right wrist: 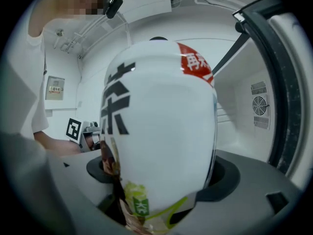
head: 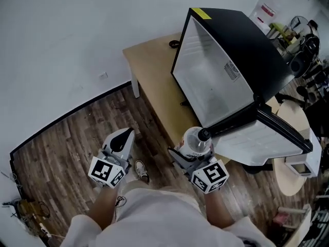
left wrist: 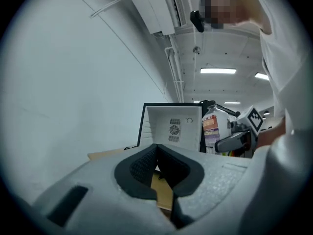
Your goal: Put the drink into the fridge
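Note:
A big white-labelled drink bottle (head: pixel 197 142) with a dark cap is clamped in my right gripper (head: pixel 191 156); it fills the right gripper view as a white bulk, the bottle (right wrist: pixel 159 131) pressed between both jaws. It hangs just in front of the open black mini fridge (head: pixel 241 55), whose white inside (head: pixel 208 76) is bare and whose door (head: pixel 267 138) swings out to the right. My left gripper (head: pixel 121 140) is low on the left over the floor, shut with nothing in it; from it the fridge (left wrist: pixel 172 126) and bottle (left wrist: pixel 211 131) show ahead.
The fridge stands on a light wooden table (head: pixel 154 71) against the white wall. A round pale table (head: pixel 295 153) and cluttered shelves (head: pixel 298 40) are at the right. Below me lies wood-plank floor (head: pixel 67 153), with a shoe (head: pixel 141 171) near my legs.

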The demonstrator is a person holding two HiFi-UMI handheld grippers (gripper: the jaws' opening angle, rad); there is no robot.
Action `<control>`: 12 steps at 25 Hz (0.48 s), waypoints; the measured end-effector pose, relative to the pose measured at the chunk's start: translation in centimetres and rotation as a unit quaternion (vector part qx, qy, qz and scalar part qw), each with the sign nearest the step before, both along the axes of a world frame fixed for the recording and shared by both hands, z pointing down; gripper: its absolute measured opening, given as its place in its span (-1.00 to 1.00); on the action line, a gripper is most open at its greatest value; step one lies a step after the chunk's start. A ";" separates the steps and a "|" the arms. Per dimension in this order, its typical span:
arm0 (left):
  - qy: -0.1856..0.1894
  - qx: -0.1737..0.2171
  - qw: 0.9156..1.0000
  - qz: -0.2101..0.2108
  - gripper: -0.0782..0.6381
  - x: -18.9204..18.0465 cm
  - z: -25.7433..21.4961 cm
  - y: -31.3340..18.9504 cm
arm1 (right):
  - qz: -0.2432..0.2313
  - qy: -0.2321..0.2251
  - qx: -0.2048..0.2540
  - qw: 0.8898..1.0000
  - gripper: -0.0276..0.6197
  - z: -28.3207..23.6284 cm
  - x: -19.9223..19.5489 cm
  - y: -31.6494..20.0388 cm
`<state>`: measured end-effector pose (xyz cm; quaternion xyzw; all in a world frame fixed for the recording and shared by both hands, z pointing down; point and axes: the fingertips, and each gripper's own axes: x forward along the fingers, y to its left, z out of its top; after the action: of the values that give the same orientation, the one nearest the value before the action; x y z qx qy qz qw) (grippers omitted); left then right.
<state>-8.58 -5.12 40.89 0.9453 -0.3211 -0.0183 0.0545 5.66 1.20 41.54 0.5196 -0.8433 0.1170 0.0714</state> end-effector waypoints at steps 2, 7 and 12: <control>0.010 -0.003 1.000 0.015 -0.75 0.1 -0.1 -2.6 | 0.017 0.002 -0.010 1.000 0.41 0.2 -0.4 -2.1; 0.023 -0.021 0.998 0.052 -0.74 2.2 0.6 -6.3 | 0.059 0.008 -0.022 0.998 0.41 0.3 1.1 -6.7; 0.008 -0.015 0.996 0.088 -0.74 6.0 1.0 -8.4 | 0.088 0.000 -0.015 0.996 0.41 0.3 3.8 -10.5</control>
<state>-2.62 -13.55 41.87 0.9687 -0.2369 -0.0163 0.0728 9.43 -9.27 41.88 0.5904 -0.7926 0.1357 0.0689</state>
